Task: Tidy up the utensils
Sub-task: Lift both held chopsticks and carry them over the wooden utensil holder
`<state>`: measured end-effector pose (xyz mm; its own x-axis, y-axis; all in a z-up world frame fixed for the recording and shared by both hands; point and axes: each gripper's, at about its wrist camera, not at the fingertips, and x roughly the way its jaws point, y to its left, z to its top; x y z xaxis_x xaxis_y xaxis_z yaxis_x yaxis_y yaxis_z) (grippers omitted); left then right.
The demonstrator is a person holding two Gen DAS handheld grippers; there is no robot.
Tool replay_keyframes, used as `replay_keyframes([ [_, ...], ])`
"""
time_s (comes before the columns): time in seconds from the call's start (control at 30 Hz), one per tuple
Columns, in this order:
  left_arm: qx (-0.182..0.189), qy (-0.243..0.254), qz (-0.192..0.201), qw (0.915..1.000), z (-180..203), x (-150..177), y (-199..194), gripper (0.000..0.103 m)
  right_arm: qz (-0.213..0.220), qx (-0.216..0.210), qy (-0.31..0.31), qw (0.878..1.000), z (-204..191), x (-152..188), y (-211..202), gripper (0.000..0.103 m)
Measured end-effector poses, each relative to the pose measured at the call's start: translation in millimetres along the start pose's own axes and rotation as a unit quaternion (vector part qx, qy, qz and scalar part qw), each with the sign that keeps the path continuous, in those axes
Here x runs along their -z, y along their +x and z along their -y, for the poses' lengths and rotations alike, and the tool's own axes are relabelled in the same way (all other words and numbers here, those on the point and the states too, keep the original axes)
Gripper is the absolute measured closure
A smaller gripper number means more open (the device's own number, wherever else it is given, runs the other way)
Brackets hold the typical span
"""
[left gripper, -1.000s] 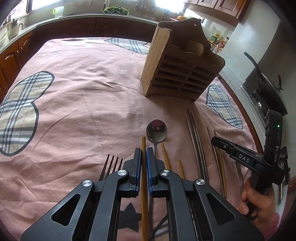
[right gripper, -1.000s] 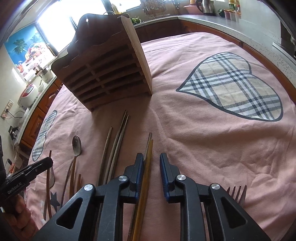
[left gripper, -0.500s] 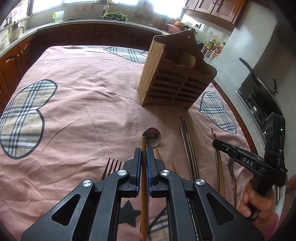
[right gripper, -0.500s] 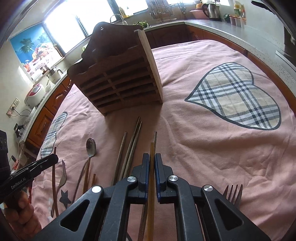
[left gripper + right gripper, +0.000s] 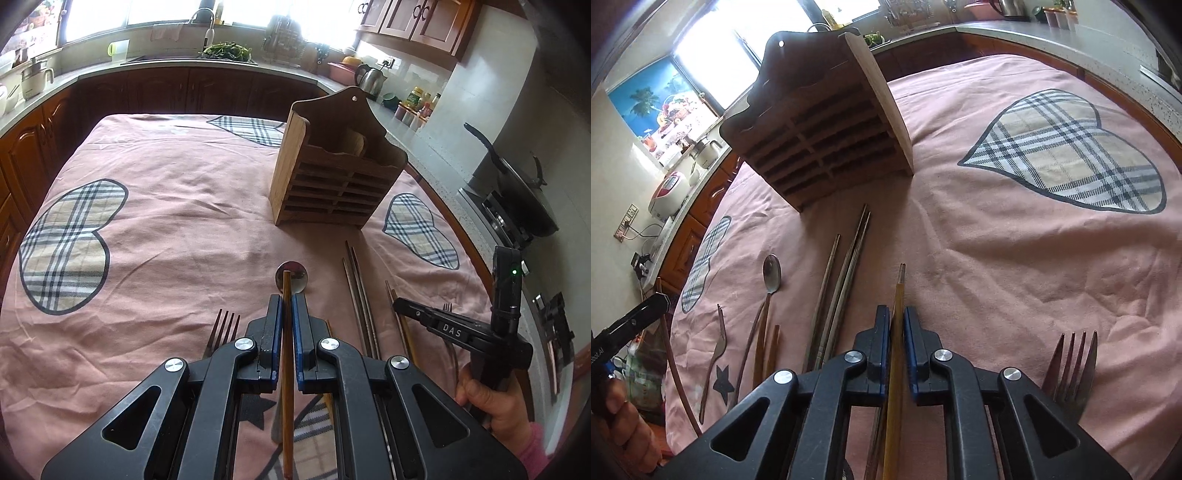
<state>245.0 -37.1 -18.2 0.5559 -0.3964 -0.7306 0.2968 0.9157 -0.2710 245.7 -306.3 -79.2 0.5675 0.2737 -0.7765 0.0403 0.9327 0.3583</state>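
**Both grippers clamp chopsticks before the wooden rack**

The left gripper [image 5: 287,308] pinches a brown chopstick [image 5: 286,354]; the right gripper [image 5: 897,321] pinches a yellow chopstick [image 5: 896,354]; spoon [image 5: 771,275], forks and loose chopsticks lie on the pink cloth [image 5: 166,229] near the upright wooden holder [image 5: 332,181].

left claw [image 5: 287,325]: lifted with brown chopstick [image 5: 286,354], tip now over spoon [image 5: 291,277] | right claw [image 5: 897,339]: closed onto yellow chopstick [image 5: 896,354], raised off tablecloth [image 5: 1015,258]

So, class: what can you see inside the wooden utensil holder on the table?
Inside the wooden utensil holder, only a pale wooden divider shows in the open top. No utensils poke out; the front slats hide whatever lies deeper.
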Motion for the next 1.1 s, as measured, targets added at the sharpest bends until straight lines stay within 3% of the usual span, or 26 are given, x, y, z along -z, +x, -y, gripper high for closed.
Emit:
replay_keyframes([
  [0.37,0.004,0.005,0.006,1.0000,6,-3,-7,0.098,0.028,-0.005,-0.006,1.000,-3,1,-23,0.098],
  [0.77,0.014,0.017,0.055,0.9982,16,-26,-46,0.098,0.134,-0.044,-0.064,0.988,-50,-34,-112,0.098],
  [1.1,0.016,0.028,0.098,0.9947,28,-48,-70,0.098,0.203,-0.051,-0.067,0.976,-56,-57,-148,0.098],
])
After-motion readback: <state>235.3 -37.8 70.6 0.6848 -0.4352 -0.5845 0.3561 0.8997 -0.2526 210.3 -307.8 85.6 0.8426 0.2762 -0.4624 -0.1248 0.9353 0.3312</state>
